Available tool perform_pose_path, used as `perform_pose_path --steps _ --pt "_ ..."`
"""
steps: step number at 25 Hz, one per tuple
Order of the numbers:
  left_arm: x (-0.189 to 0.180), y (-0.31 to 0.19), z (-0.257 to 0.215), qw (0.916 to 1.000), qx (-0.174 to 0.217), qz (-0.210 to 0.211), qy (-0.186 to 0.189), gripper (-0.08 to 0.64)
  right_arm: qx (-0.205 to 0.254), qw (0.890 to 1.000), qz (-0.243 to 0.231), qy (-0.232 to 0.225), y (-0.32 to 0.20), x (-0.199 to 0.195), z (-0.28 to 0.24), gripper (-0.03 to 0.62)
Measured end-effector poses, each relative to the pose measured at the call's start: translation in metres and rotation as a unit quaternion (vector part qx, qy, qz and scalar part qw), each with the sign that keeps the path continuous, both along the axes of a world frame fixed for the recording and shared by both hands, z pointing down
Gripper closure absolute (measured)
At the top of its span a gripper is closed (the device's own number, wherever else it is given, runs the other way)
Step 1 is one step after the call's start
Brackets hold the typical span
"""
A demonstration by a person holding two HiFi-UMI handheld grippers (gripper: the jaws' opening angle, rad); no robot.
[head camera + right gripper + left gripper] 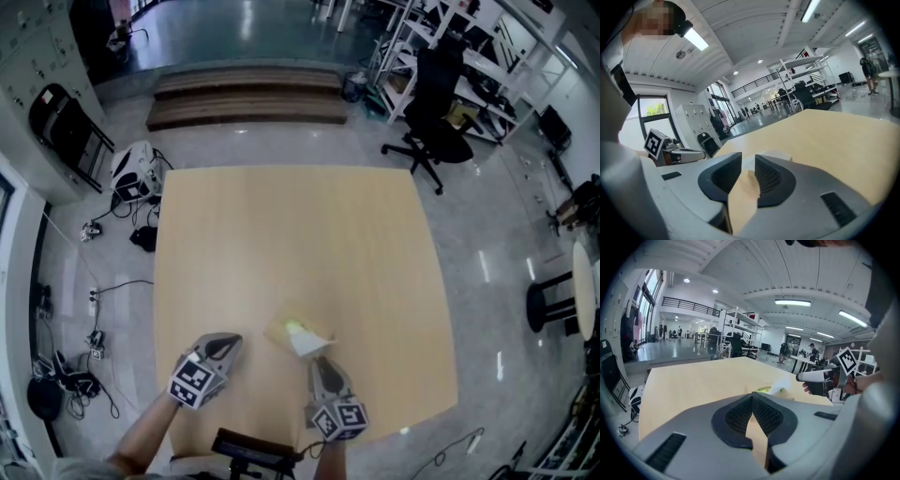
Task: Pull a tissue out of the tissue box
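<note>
The tissue box (287, 330) is a small, pale tan carton with a green patch round the slot in its top. It sits on the light wood bench (281, 234), in the near half and a little right of the middle, turned askew to the bench's edges. A white tissue (309, 343) sticks up out of the slot, crumpled to a soft peak and leaning toward the near right. Its lower end is in the box, so it is only partly drawn out.
</note>
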State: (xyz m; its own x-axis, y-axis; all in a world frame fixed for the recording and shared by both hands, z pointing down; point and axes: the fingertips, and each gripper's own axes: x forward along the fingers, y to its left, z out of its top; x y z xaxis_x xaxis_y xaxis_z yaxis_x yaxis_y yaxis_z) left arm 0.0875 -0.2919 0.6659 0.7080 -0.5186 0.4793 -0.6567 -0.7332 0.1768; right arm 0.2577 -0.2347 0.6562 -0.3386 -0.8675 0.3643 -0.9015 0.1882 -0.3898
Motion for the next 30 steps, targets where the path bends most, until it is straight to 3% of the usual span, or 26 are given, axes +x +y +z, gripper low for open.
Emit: perform_pose_path --steps 3,6,27,30 --pt "0.000 -0.001 -0.001 1.0000 -0.003 -0.003 0.005 0.554 -0.005 1.000 -0.014 -0.005 -0.002 -0.003 0.008 0.466" --pt "-0.001 -0.001 -0.001 1.0000 -0.008 -0.001 0.003 0.554 -0.012 1.000 -0.023 -0.003 -0.005 -0.009 0.013 0.454" --pt "-0.013 -0.008 0.011 0.9994 -0.023 -0.025 -0.002 0.554 -0.049 0.996 -0.046 0.056 -0.022 -0.016 0.027 0.458" --pt "-0.016 -0.009 0.012 0.9994 -0.023 -0.027 -0.002 0.554 -0.050 0.996 -0.040 0.067 -0.024 -0.015 0.028 0.522"
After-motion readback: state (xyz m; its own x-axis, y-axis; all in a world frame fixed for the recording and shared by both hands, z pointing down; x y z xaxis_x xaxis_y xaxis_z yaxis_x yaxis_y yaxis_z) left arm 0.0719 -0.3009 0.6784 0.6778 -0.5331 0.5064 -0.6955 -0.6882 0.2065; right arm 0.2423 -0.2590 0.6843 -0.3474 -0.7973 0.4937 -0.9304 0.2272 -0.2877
